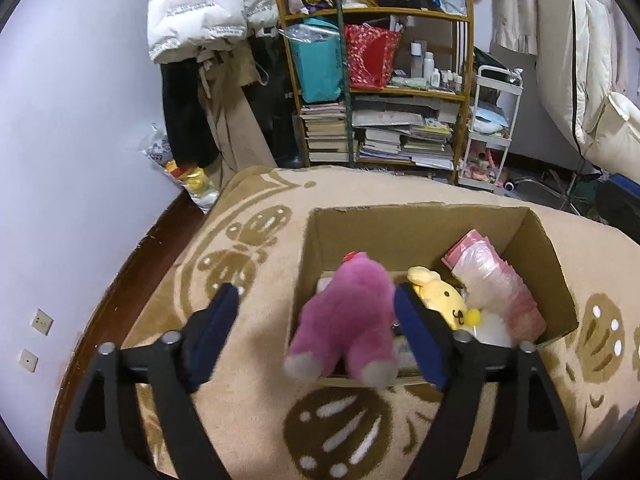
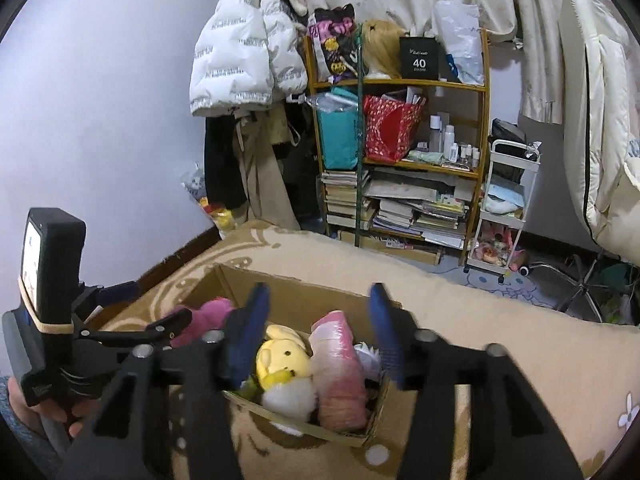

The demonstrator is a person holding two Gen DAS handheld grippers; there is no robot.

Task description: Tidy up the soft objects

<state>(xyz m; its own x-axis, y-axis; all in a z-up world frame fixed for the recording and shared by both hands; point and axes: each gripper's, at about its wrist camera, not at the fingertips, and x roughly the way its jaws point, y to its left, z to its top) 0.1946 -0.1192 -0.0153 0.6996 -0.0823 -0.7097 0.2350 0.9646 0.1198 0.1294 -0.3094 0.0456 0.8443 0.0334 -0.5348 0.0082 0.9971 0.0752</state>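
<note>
Two grippers are seen over a cardboard box (image 1: 540, 264) on a patterned blanket (image 1: 240, 240). At lower centre of the left wrist view, the left gripper (image 1: 316, 304) is spread wide; a pink plush toy (image 1: 352, 312) hangs between its pads, gripped by neither. Only the right wrist view shows the left tool's body at far left and a white fluffy toy (image 2: 288, 396). The right gripper (image 2: 316, 312) is open and empty above a yellow plush (image 2: 280, 360) and pink bundle (image 2: 340, 368). The box's contents are partly hidden by fingers.
</note>
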